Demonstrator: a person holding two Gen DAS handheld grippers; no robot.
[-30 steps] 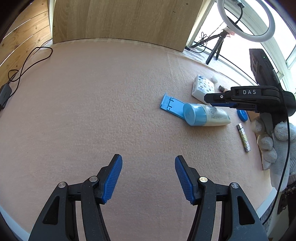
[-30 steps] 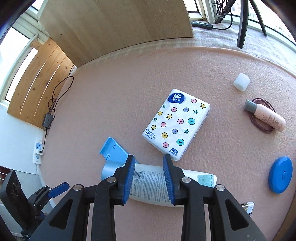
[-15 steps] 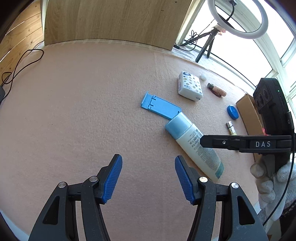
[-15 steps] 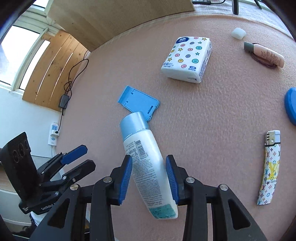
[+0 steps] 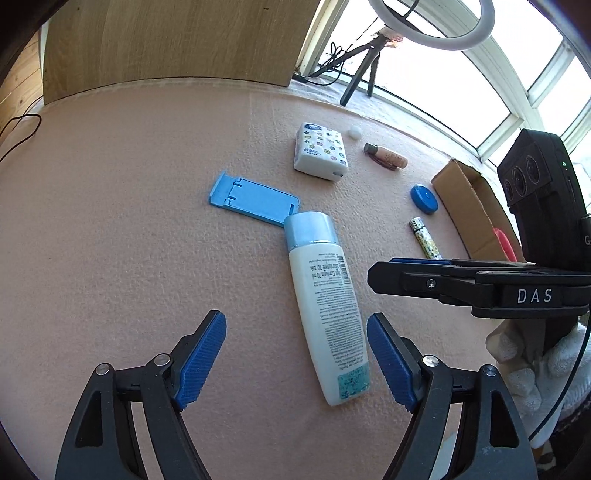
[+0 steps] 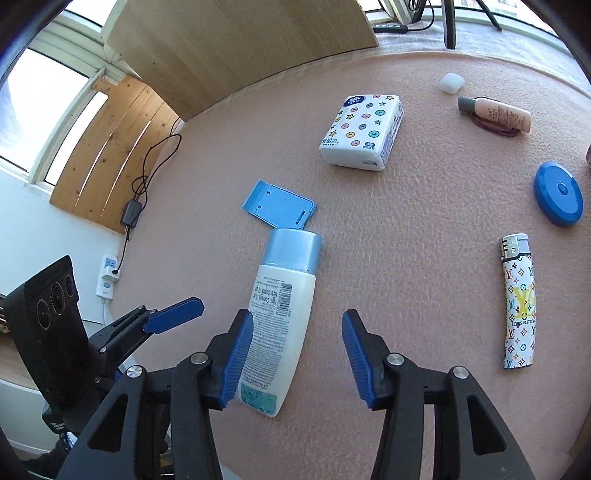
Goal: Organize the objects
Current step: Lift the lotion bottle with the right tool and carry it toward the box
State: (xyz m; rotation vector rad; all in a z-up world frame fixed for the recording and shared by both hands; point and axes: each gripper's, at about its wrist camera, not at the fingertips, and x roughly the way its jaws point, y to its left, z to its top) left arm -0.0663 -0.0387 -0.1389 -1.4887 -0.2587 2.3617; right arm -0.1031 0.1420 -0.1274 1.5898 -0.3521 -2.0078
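White lotion bottle (image 6: 280, 317) flat on pink mat (image 6: 406, 258); right tongs (image 6: 295, 358) agape, left tongs (image 5: 295, 363) agape, both empty.

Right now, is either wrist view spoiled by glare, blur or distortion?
Left wrist view: the windows are blown out white behind the ring light, yet the bottle label stays sharp. Right wrist view: evenly lit, lighter pattern crisp. Both show strong fisheye bending and dark corners.

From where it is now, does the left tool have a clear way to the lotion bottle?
Probably yes. The left tool is open, and the lotion bottle lies flat on the mat just ahead, its lower end between the fingers. The right tool is open too and off the bottle.
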